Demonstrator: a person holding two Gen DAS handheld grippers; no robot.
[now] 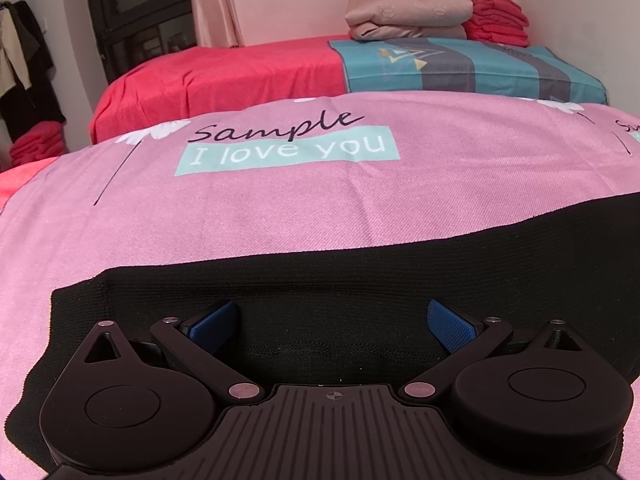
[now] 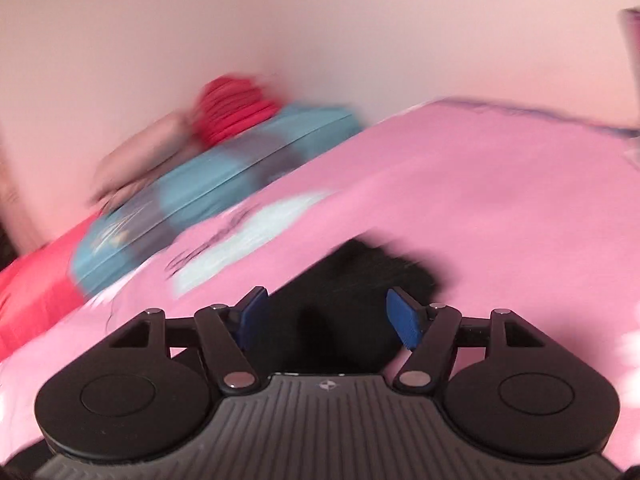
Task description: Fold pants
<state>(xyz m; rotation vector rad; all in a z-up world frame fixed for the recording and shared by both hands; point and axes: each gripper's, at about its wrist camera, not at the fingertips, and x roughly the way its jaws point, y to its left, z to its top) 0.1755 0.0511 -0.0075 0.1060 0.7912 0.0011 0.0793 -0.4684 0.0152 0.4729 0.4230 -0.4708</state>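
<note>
Black knit pants [image 1: 360, 280]: laid flat on pink bedsheet [image 1: 280, 208], prob. spread for folding. Left gripper [image 1: 332, 324]: jaws apart, released, poised over near edge. Right gripper [image 2: 324, 316]: jaws apart, nothing gripped; view blurred, pants [image 2: 360, 268] ahead.

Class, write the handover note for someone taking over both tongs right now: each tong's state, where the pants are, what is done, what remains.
Left tongs: open, held low over the black pants, pads not pressing the cloth.
Right tongs: open, nothing gripped; its view is blurred, with black cloth showing between and beyond the blue pads.
Pants: lying flat across the pink bedspread, running off to the right in the left wrist view.
Done: pants are laid out; whether any fold is made cannot be told.
Left: probably grasp an end and fold the pants over.
</note>
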